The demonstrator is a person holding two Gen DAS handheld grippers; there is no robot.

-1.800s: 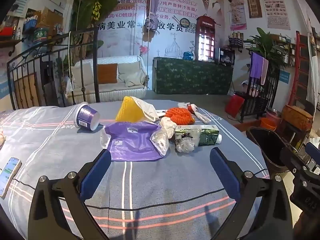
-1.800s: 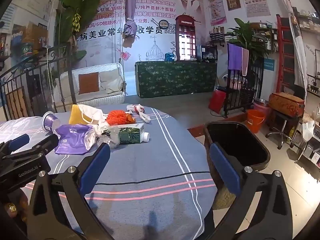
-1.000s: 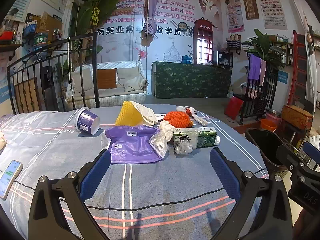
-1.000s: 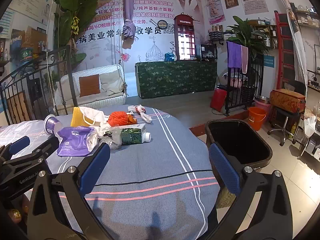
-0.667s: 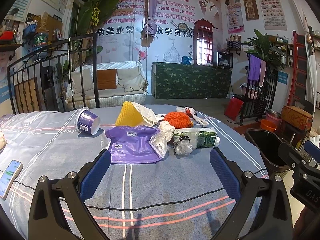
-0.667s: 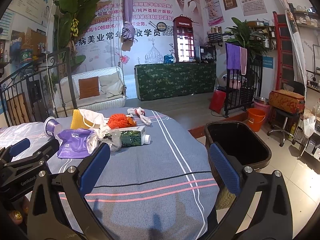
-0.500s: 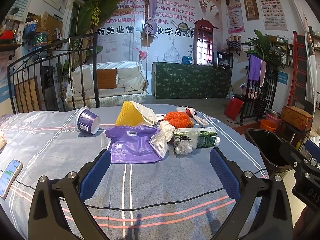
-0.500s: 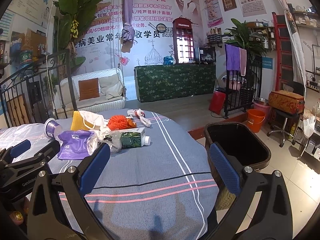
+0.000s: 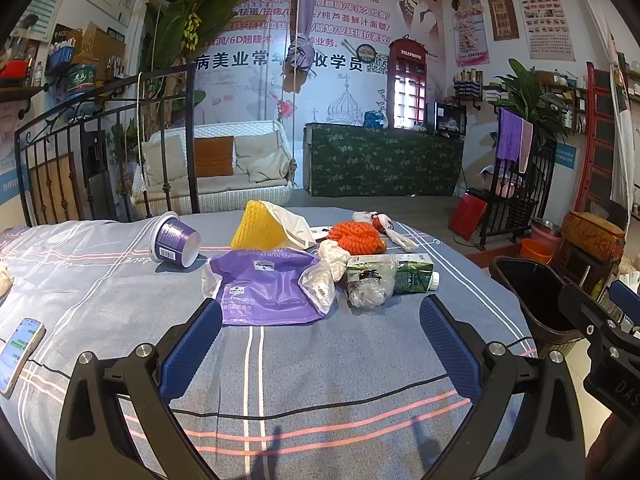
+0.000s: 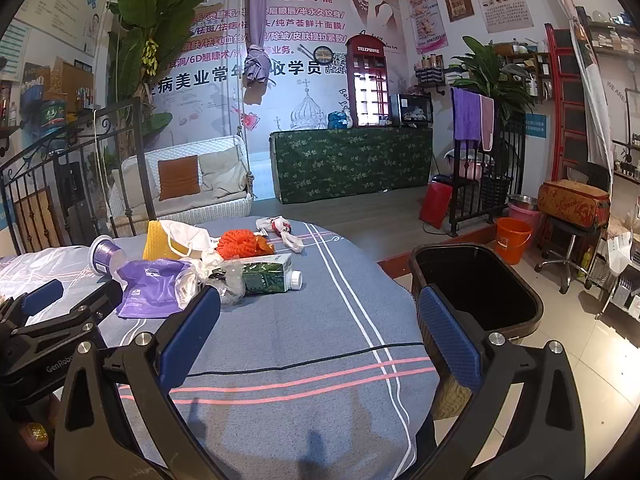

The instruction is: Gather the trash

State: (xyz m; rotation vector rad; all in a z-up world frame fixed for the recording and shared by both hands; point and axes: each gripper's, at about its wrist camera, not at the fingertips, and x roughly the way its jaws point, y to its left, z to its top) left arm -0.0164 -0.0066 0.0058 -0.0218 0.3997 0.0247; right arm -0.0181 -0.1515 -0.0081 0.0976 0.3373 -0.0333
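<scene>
Nearest, both claws hang level over the front of the tabletop (image 9: 320,380), which is covered in a blue-grey striped cloth, and both point toward the litter. The left claw (image 9: 320,336) is spread wide with nothing between its two blue pads; the purple pouch lies just beyond its left pad. The right claw (image 10: 318,328) is likewise spread wide and empty, its left pad over the cloth and its right pad in line with the black bin (image 10: 476,284), which stands on the floor just off the right edge of the tabletop. Each claw shows at the side of the other's view.

One phone (image 9: 18,350) lies face up at the left edge, well apart from the trash.

Further in, the trash sits in one loose cluster around the middle of the tabletop. One flat purple pouch (image 9: 266,288) lies closest, with one clear crumpled bag (image 9: 318,286) overlapping its right edge. Just right of that, one crumpled clear wrapper (image 9: 368,284) rests against one green carton (image 9: 408,272) lying on its side, white cap to the right. One purple cup (image 9: 174,238) lies tipped over to the left, apart from the rest. Behind the pouch are one yellow foam net (image 9: 258,228) with one white mask (image 9: 294,226) against it, one white crumpled tissue (image 9: 334,254), one orange foam net (image 9: 354,236), and farthest, one small white-and-red wrapper (image 9: 384,226).
</scene>
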